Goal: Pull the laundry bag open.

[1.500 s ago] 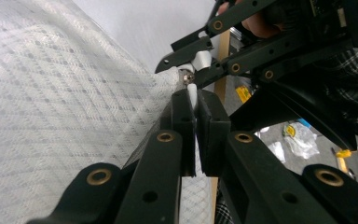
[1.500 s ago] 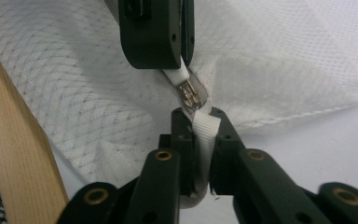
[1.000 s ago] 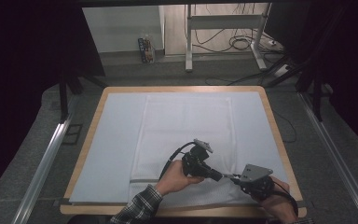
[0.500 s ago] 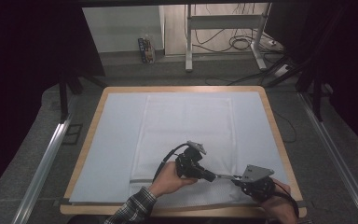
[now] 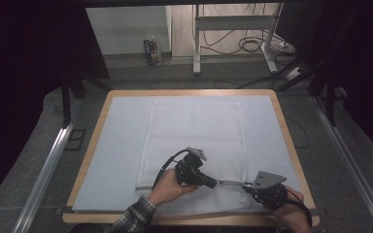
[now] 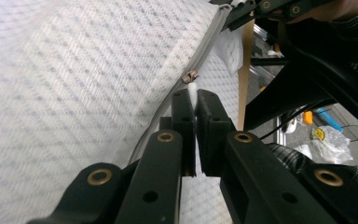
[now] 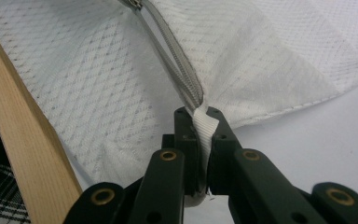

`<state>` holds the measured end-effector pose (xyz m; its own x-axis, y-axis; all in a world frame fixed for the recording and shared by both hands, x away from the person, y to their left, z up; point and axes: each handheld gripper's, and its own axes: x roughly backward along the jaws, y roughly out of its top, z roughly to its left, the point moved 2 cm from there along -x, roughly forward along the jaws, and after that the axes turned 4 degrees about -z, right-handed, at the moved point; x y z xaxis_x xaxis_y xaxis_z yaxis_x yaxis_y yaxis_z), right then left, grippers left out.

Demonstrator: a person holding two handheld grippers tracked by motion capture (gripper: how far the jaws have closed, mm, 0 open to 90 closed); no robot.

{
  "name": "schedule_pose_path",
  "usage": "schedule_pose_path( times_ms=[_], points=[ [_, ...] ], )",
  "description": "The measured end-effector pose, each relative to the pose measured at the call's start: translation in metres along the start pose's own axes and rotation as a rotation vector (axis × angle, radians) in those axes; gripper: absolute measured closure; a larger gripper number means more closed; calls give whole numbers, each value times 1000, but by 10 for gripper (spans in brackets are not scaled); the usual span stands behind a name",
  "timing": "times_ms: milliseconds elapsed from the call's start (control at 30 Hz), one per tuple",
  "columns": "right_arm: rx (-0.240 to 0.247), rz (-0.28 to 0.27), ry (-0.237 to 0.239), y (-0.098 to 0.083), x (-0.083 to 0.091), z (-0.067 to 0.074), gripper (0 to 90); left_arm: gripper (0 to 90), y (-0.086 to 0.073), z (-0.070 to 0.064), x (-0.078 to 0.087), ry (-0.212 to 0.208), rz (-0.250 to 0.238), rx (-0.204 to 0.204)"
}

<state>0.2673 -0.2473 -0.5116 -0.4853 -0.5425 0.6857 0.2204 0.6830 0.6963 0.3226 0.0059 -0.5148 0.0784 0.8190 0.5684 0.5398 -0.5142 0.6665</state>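
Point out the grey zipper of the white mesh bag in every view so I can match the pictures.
High view: the zipper is a thin grey line low on the table, stretched between the left gripper and the right gripper.
Left gripper view: it runs diagonally from the top right down past the jaws.
Right gripper view: it runs from the top centre down into the jaws.
Shared landmark: the white mesh bag.

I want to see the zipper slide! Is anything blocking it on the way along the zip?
Nothing visible does. The left gripper pinches the white pull tab of the zipper slider, the right gripper pinches the zip's end tab, and the grey zipper track between them runs bare across the white cover.
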Motion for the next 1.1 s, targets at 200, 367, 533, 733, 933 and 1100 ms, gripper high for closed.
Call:
schedule_pose_path(
  times_ms=[200,367,533,733,933,1100],
  points=[
    [-5,2,-2,-1,0,-1,848,874,-5,2,5,25,1,6],
    [-9,2,-4,-1,0,-1,848,874,-12,5,11,27,-4,17],
    [-11,3,-5,-1,0,-1,848,874,-19,8,16,34,-15,30],
    [-17,5,-4,-1,0,-2,847,874,-25,9,23,42,-23,41],
    [-23,3,-2,-1,-1,-2,847,874,-33,11,32,52,-37,55],
    [-20,6,-1,-1,-1,-1,847,874,-38,12,37,55,-42,62]
  ],
)
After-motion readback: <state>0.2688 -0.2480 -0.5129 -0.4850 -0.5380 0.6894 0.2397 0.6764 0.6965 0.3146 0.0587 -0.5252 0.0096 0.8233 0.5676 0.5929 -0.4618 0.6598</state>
